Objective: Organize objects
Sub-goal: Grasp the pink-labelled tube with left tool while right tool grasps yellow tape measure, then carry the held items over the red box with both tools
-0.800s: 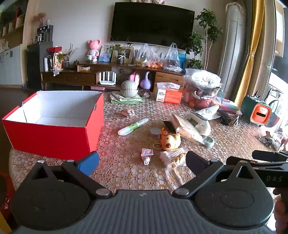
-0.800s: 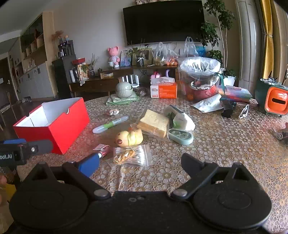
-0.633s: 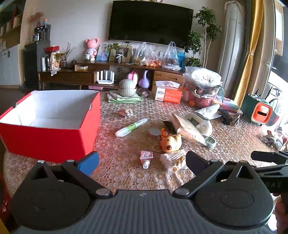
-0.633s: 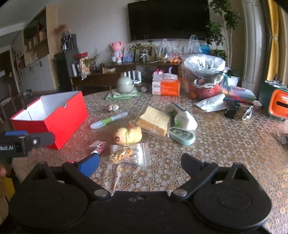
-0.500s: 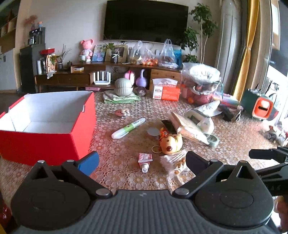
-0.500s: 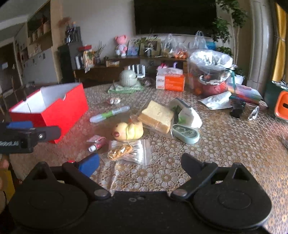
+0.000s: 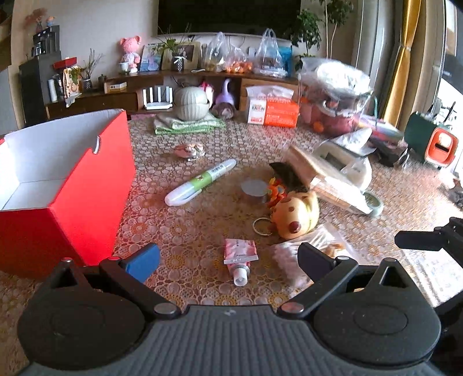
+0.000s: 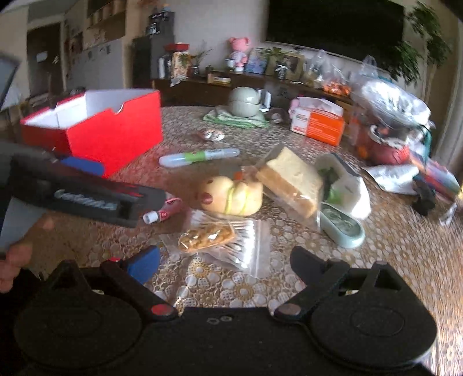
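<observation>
While both tongs (image 7: 228,257) (image 8: 224,260) gape wide and empty, the left one hides half the pink tube (image 8: 166,212); right view blurred.

dark television (image 7: 228,11) on pale wall (image 7: 95,26) above long wooden sideboard (image 7: 121,86), yellow curtain (image 7: 402,57) rightward

Both wrist cams low over table (image 7: 202,219), sharing red box (image 7: 86,185).

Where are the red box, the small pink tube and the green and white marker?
red box (image 7: 86,185), left wrist view, on its red side wall.
small pink tube (image 7: 239,254), left wrist view, on its pink body.
green and white marker (image 8: 199,156), right wrist view, on its green band.
</observation>
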`<state>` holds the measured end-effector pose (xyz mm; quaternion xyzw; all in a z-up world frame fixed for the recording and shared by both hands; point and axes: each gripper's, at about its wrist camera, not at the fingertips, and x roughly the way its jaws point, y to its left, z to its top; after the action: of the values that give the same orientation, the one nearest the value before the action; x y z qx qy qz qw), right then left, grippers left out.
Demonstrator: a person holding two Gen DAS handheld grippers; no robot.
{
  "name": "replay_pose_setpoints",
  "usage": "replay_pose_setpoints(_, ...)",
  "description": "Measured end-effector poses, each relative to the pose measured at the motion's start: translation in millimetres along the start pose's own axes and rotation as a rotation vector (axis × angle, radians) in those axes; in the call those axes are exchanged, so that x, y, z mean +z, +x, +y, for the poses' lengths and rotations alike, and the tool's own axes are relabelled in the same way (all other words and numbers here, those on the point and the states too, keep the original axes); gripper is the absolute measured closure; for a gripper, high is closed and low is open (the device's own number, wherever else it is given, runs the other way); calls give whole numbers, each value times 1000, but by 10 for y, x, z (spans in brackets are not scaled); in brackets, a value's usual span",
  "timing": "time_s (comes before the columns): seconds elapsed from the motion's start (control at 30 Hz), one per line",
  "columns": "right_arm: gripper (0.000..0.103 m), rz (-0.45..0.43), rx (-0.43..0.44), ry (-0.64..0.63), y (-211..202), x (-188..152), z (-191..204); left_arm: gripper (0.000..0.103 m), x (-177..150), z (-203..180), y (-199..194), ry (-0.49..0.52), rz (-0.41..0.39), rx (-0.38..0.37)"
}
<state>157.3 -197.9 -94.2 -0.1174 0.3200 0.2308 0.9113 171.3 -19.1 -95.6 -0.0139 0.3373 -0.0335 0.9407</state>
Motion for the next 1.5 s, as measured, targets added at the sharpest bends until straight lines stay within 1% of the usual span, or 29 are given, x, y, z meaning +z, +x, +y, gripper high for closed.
replay_pose_setpoints(0.1, 8, -3, 2, -36, 95, 15, 49, 6, -5, -4, 136, 6, 30, 7)
replay_pose_setpoints(0.2, 8, -8, -3, -61, 170, 35, 76, 9, -13, -4, 225, 14, 43, 8)
replay_pose_setpoints(0.37, 8, -16, 13, -81, 265, 71, 111, 23, -11, 9, 344, 16, 64, 3)
replay_pose_setpoints(0.43, 9, -21, 17, -93, 296, 77, 140, 33, -14, 18, 376, 15, 72, -2)
replay_pose_setpoints(0.5, 9, -25, 18, -104, 323, 86, 158, 41, -17, 15, 403, 20, 78, -5)
replay_pose_setpoints(0.57, 9, -26, 18, -113, 354, 92, 173, 44, -20, 17, 425, 23, 80, -6)
replay_pose_setpoints(0.63, 11, -21, 20, -120, 387, 92, 180, 52, -18, 21, 436, 23, 81, -10)
replay_pose_setpoints(0.77, 15, -14, 22, -119, 421, 83, 185, 59, -24, 18, 452, 33, 78, -13)
replay_pose_setpoints(0.8, 19, -12, 24, -118, 427, 81, 180, 62, -27, 16, 459, 36, 79, -18)
replay_pose_setpoints(0.83, 28, -7, 25, -116, 431, 74, 178, 64, -29, 19, 466, 39, 79, -21)
replay_pose_setpoints(0.9, 41, 5, 14, -114, 445, 72, 180, 67, -35, 11, 473, 45, 78, -19)
replay_pose_setpoints(0.93, 41, 2, 12, -114, 444, 73, 176, 70, -37, 10, 469, 49, 76, -15)
replay_pose_setpoints(1.0, 42, 3, 22, -102, 430, 79, 163, 70, -37, 9, 458, 53, 70, -11)
replay_pose_setpoints(1.07, 47, 3, 25, -99, 413, 82, 159, 74, -38, 17, 443, 57, 66, -5)
replay_pose_setpoints(1.13, 56, 5, 31, -90, 401, 87, 157, 75, -42, 25, 432, 60, 67, 1)
replay_pose_setpoints(1.23, 59, 7, 38, -81, 371, 89, 148, 76, -47, 43, 407, 61, 64, 5)
replay_pose_setpoints(1.43, 60, 1, 41, -68, 277, 129, 131, 77, -48, 101, 290, 49, 59, 0)
replay_pose_setpoints(1.47, 65, 0, 39, -70, 252, 138, 128, 77, -48, 110, 260, 47, 59, 0)
replay_pose_setpoints(1.5, 85, 6, 39, -70, 239, 153, 125, 77, -50, 121, 227, 45, 58, -4)
